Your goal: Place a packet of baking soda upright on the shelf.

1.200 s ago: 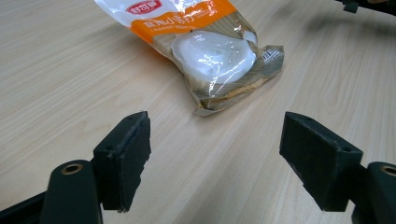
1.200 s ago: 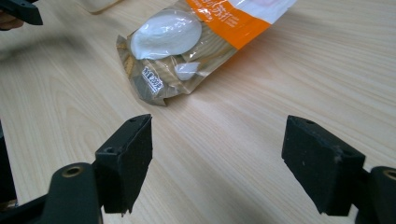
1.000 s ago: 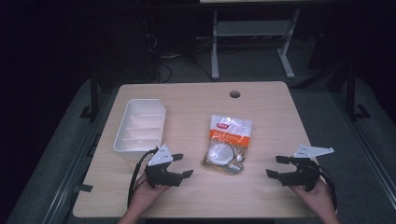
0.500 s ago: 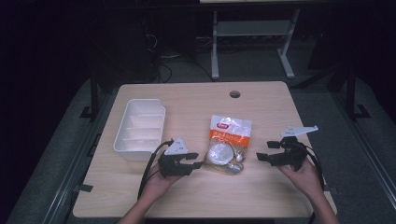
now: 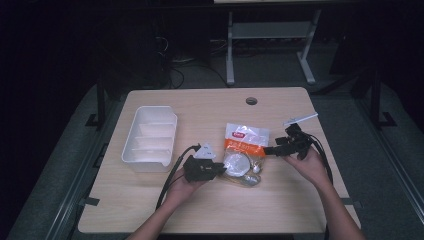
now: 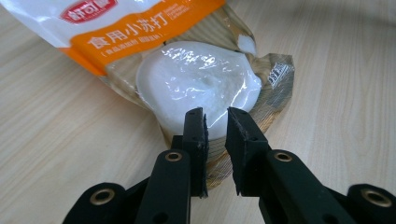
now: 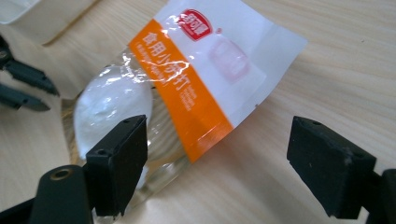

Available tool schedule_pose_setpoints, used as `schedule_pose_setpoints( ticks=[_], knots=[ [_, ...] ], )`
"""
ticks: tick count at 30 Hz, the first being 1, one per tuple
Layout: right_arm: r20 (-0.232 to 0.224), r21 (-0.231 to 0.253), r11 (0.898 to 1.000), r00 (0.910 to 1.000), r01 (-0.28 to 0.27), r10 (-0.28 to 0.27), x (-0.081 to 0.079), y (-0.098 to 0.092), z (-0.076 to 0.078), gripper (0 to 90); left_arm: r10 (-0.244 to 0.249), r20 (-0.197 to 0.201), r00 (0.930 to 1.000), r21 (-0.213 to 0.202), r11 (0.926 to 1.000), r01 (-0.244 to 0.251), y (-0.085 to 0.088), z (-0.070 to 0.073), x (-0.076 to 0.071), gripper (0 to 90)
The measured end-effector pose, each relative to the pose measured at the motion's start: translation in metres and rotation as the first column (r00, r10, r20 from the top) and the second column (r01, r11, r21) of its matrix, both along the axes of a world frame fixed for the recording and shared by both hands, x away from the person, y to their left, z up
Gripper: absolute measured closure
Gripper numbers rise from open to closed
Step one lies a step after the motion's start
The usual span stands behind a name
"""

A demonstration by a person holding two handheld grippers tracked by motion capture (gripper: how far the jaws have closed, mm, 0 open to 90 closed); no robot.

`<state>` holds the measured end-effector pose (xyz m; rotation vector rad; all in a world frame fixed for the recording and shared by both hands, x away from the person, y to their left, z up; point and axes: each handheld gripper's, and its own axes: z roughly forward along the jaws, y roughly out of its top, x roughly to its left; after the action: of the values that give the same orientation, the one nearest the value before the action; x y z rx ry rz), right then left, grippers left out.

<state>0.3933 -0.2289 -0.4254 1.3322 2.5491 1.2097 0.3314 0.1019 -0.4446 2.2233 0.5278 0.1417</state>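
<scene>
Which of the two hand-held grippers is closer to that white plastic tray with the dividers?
The left. The left hand-held gripper sits just right of the white divided plastic tray, its jaws at the clear powder pouch. The right hand-held gripper is beyond the pouch.

Dim room, lit table [image 5: 210,210]; glare on the shiny bag [image 6: 205,88].

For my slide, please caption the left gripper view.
Left gripper jaws pinch the clear edge of a powder pouch on the table.

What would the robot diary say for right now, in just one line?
left tongs: just closed, pinching baking soda bag edge | right tongs: open beside bag | white divided tray: left on table
</scene>
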Motion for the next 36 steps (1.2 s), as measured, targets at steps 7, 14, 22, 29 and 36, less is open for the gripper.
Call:
schedule_pose_setpoints(
  ticks=[7, 14, 22, 29, 36],
  knots=[
    [-0.057, 0.038, 0.999, 0.9983, 0.017, -0.015, 0.018, 0.005, -0.014, 25.1, 0.005, -0.022, 0.9998, 0.027, 0.9996, -0.004, -0.002, -0.008, 0.003, 74.0],
    [-0.079, 0.074, 0.997, 0.9965, -0.020, 0.026, 0.024, 0.017, -0.023, 31.4, 0.021, -0.022, 0.9995, 0.039, 0.9990, -0.020, 0.000, -0.012, 0.004, 73.4],
    [-0.116, 0.157, 0.984, 0.9880, -0.083, 0.102, 0.033, 0.032, -0.040, 53.3, 0.019, -0.014, 0.9997, 0.040, 0.9991, -0.018, 0.000, -0.013, 0.004, 73.1],
    [-0.113, 0.191, 0.973, 0.9817, -0.130, 0.154, 0.030, 0.040, -0.036, 83.5, 0.015, -0.005, 0.9999, 0.041, 0.9991, -0.015, -0.001, -0.012, 0.002, 70.6],
    [-0.070, 0.169, 0.976, 0.9859, -0.139, 0.152, 0.020, 0.044, -0.018, 89.5, -0.006, 0.005, 1.0000, 0.010, 0.9999, 0.006, -0.001, -0.008, -0.006, 65.6]
  ],
)
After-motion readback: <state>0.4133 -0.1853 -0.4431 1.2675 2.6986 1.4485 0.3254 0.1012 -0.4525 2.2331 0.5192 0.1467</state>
